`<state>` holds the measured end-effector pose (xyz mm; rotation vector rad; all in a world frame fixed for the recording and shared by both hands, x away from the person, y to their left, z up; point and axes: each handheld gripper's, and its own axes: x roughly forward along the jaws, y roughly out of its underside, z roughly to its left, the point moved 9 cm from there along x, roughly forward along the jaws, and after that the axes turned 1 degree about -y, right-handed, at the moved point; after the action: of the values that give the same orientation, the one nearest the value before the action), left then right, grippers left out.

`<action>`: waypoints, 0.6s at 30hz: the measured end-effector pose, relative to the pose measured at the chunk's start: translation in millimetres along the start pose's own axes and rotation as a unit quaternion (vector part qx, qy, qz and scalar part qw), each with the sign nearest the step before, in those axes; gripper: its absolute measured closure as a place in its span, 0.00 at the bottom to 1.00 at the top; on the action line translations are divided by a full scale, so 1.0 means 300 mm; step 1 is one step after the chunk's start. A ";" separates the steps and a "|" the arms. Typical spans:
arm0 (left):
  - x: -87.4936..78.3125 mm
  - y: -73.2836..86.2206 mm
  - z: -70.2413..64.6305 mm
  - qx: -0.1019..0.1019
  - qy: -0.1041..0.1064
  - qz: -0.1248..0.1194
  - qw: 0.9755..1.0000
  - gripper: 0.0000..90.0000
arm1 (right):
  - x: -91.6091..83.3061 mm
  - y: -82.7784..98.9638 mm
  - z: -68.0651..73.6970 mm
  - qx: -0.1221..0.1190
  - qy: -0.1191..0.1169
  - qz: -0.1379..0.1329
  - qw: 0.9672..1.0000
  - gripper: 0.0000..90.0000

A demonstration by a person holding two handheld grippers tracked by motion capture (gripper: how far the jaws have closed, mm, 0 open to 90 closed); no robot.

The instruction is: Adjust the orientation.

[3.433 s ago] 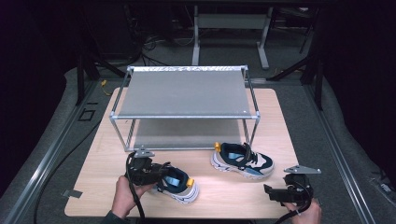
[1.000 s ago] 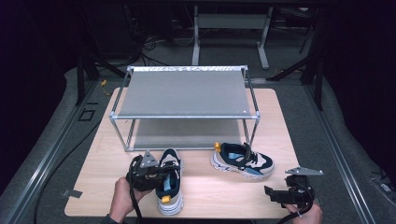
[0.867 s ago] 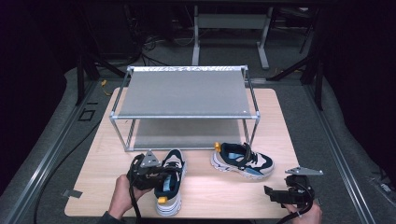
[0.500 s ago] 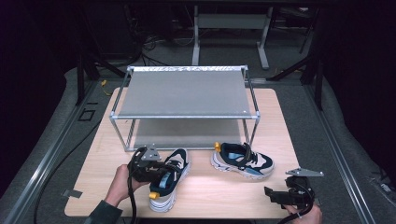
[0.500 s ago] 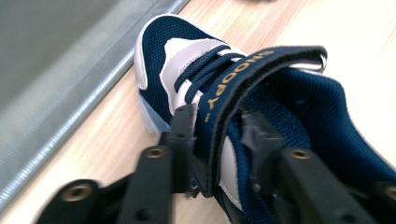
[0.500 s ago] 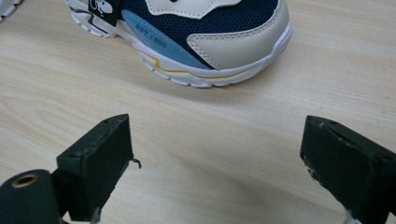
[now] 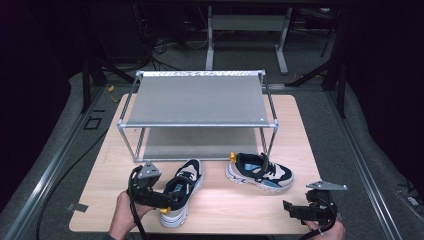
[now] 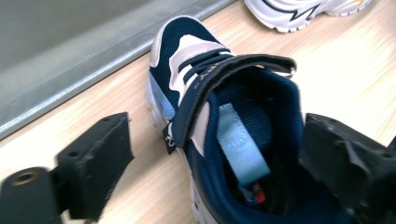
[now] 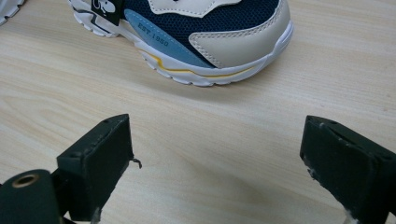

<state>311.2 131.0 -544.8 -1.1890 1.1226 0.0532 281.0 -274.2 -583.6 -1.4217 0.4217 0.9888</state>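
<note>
Two navy, white and light-blue sneakers lie on the wooden table (image 7: 300, 130). The left sneaker (image 7: 182, 192) points its toe at the rack. My left gripper (image 7: 162, 200) is open and straddles its heel. In the left gripper view the sneaker (image 8: 224, 121) lies between the spread jaws of that gripper (image 8: 217, 135), with a gap at the left jaw and the right jaw beside the heel collar. The right sneaker (image 7: 260, 172) lies sideways in front of the rack. My right gripper (image 7: 292, 210) hovers open just short of that sneaker (image 9: 210, 28), with bare wood inside the gripper (image 9: 215, 140).
A two-level metal rack (image 7: 200, 100) with grey shelves stands at the middle and back of the table; its lower rail (image 8: 70, 60) runs just beyond the left sneaker's toe. Dark floor, cables and frame legs surround the table.
The left sneaker has swung from pointing right to pointing at the rack, with my left gripper at its heel throughout, and both have crept forward. The right gripper and right sneaker have stayed put.
</note>
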 end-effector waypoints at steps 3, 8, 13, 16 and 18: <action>-0.009 0.010 -0.024 -0.008 -0.011 -0.001 1.000 0.04 | 0.002 0.001 0.003 0.000 -0.005 0.001 1.000 0.10; 0.009 0.037 -0.054 -0.010 -0.029 0.002 1.000 0.00 | 0.002 0.003 0.004 -0.002 -0.005 0.006 1.000 0.10; 0.044 0.068 -0.077 -0.015 -0.045 0.011 0.999 0.00 | 0.006 0.005 0.001 0.000 -0.002 0.001 1.000 0.10; 0.061 0.088 -0.069 -0.002 -0.062 0.025 0.998 0.01 | 0.008 0.007 0.002 0.001 -0.002 0.004 1.000 0.10; 0.063 0.098 -0.063 -0.011 -0.055 0.027 0.998 0.01 | 0.008 0.007 0.001 0.001 -0.001 0.004 1.000 0.10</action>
<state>291.4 120.2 -577.8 -1.1606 1.0602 0.1701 280.5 -273.6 -586.8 -1.4175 0.4271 0.9968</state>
